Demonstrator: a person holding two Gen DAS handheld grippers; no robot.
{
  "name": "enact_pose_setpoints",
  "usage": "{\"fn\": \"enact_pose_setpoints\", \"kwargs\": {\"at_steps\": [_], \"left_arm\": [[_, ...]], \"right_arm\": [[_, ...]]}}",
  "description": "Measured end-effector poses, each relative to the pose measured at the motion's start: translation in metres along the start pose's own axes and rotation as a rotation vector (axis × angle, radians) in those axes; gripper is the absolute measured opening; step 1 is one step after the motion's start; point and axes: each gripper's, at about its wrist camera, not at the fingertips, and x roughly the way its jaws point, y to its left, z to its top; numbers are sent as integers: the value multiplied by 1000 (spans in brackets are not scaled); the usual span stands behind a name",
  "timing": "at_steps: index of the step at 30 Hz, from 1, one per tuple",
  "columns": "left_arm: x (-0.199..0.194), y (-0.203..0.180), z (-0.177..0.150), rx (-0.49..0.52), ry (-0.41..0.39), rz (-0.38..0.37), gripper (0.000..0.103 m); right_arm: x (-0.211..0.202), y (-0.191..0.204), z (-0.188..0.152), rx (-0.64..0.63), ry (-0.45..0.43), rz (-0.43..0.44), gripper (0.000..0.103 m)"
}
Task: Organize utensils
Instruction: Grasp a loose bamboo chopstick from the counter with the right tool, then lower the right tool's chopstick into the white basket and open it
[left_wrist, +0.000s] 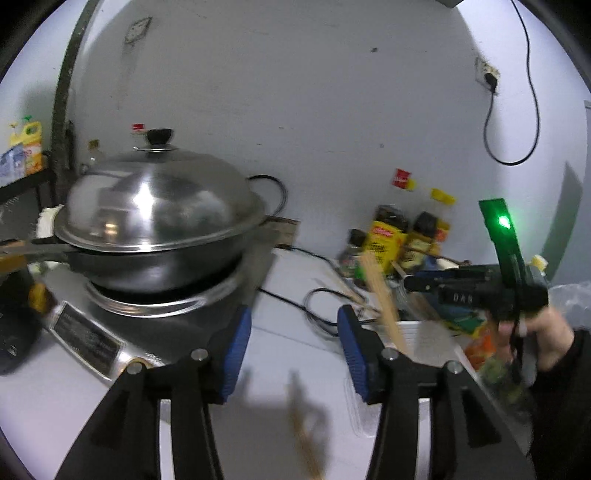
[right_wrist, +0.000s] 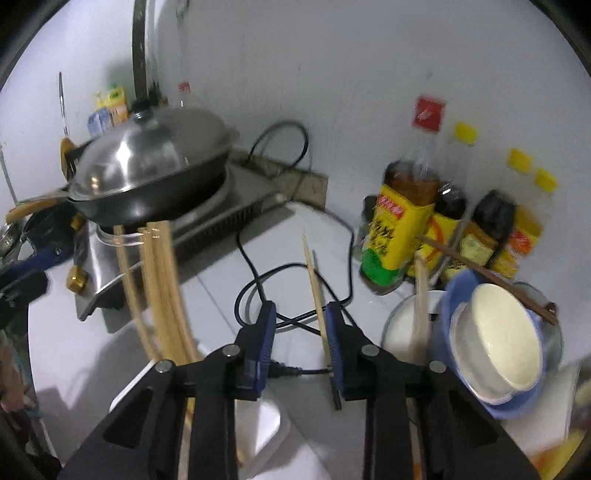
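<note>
Jaws of left gripper (left_wrist: 293, 345) stand apart, nothing between pads; bundle of chopsticks (left_wrist: 382, 299) leans just behind its right finger. Right gripper (right_wrist: 300, 341) jaws parted, 1 chopstick (right_wrist: 317, 295) lying against right pad, whether pinched I cannot tell. Beyond: black cable (right_wrist: 258, 280), covered wok (left_wrist: 159, 221), sauce bottles (right_wrist: 402, 221), stacked bowls (right_wrist: 498, 332).

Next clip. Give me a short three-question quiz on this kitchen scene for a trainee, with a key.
1. True or false: the lid sits on the wok.
2. What sits inside the blue bowl? A) white bowl B) ladle C) bottle
3. Short answer: which utensil stands between the open jaws of the right tongs?

Key: 1 true; 2 A; 3 a single light chopstick, lying against one pad.
</note>
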Motion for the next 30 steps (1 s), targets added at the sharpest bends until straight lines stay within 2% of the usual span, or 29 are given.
{"fn": "enact_pose_setpoints", "kwargs": {"at_steps": [8, 15, 21, 23, 24, 30], "left_arm": [[19, 56, -8, -71, 16, 82, 48], [38, 70, -17, -82, 43, 117, 49], [48, 65, -20, -80, 59, 104, 49], [50, 64, -21, -80, 64, 99, 49], [50, 63, -21, -80, 66, 94, 49], [48, 56, -22, -81, 76, 79, 49]], "right_arm": [[86, -15, 23, 5, 199, 19, 21], [136, -21, 22, -24, 285, 20, 18], [160, -25, 23, -44, 328, 34, 17], [166, -25, 22, -55, 339, 25, 6], [167, -25, 22, -58, 339, 22, 6], [142, -17, 28, -97, 255, -38, 6]]}}
